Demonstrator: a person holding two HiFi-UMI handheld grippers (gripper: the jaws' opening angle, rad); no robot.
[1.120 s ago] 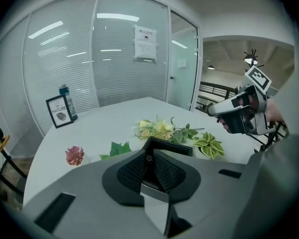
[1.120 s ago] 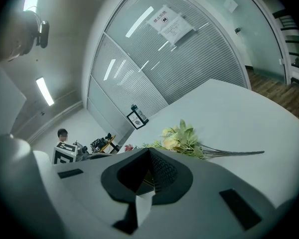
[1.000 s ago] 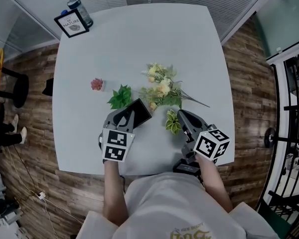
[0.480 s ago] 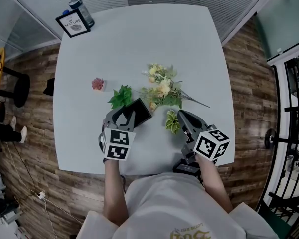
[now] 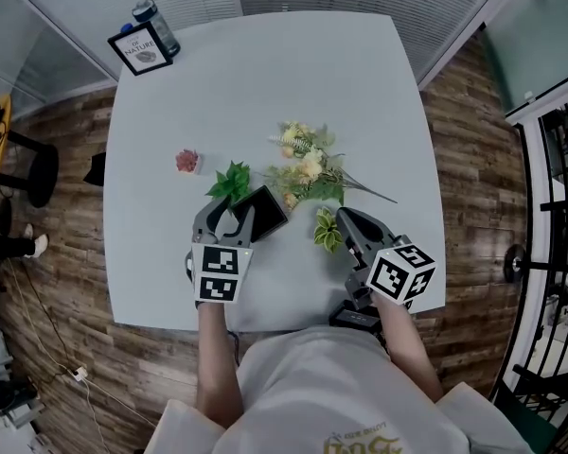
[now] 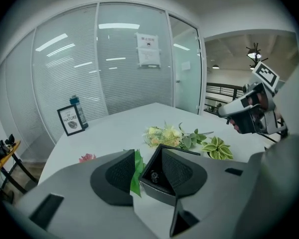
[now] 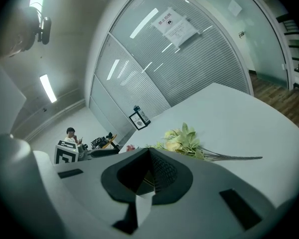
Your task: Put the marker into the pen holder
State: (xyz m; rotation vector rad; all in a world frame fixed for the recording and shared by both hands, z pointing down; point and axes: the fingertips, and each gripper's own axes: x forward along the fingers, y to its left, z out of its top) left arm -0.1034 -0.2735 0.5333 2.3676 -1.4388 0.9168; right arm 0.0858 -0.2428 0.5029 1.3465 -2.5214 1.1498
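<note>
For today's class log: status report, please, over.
Left gripper opening around pen holder. Right gripper shut. Dark item, likely marker, inside holder. Green leaves alongside.

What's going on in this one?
A person holds a gripper in each hand over the white table. The left gripper has its jaws opening, the black pen holder between them. A small dark thing shows inside it, perhaps the marker. The right gripper is shut beside a small leafy plant.

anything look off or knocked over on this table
The flower bunch lies flat on the table with its stems loose, in no vase. The black pen holder sits skewed, a corner toward the left gripper, whose jaws are opening around it. Nothing spilled or broken shows.
</note>
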